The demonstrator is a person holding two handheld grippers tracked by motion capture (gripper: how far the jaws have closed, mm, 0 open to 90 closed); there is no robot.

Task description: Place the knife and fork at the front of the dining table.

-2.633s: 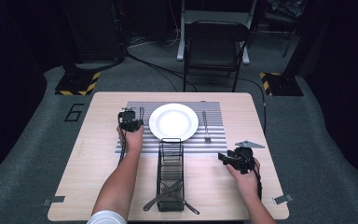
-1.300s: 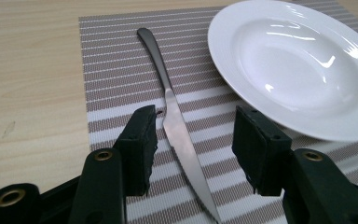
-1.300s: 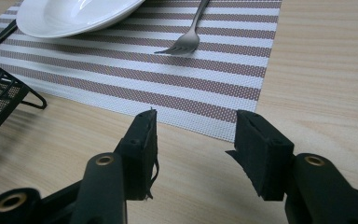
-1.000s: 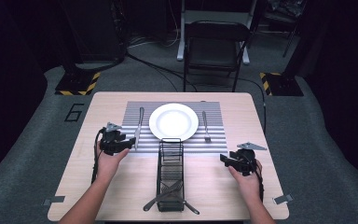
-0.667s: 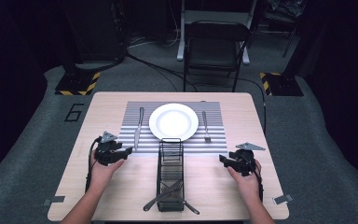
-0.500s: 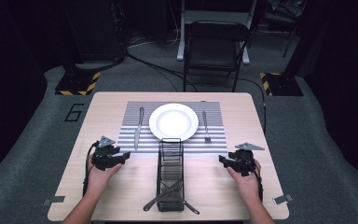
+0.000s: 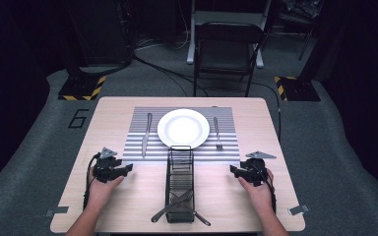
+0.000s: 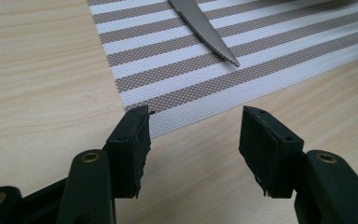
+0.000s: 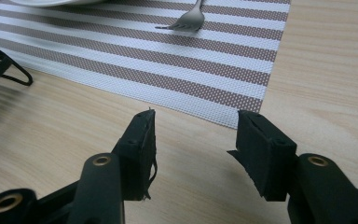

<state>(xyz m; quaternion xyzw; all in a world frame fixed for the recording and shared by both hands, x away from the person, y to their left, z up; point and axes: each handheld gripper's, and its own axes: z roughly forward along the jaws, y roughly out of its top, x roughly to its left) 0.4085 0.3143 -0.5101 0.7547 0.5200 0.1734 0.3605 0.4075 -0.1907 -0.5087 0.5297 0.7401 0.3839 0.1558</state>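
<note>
Knife (image 7: 146, 133) left of centre on the mat: stiff, slick steel, light; grab the handle; left gripper (image 7: 126, 169) jaws apart, just widening, empty; right gripper (image 7: 233, 170) apart, empty.

A wooden table (image 7: 256, 113) was set on grey carpet (image 7: 334, 162) in a dark room. Beyond the grippers, a black folding chair (image 7: 229, 49) was placed at the table's far edge, with a white-legged stand (image 7: 226, 12) behind it. Black bases with yellow-black hazard tape (image 7: 81, 88) (image 7: 295, 88) were seen at both far corners. Cables (image 7: 162, 69) were trailed across the floor. The surroundings were left unlit.
</note>
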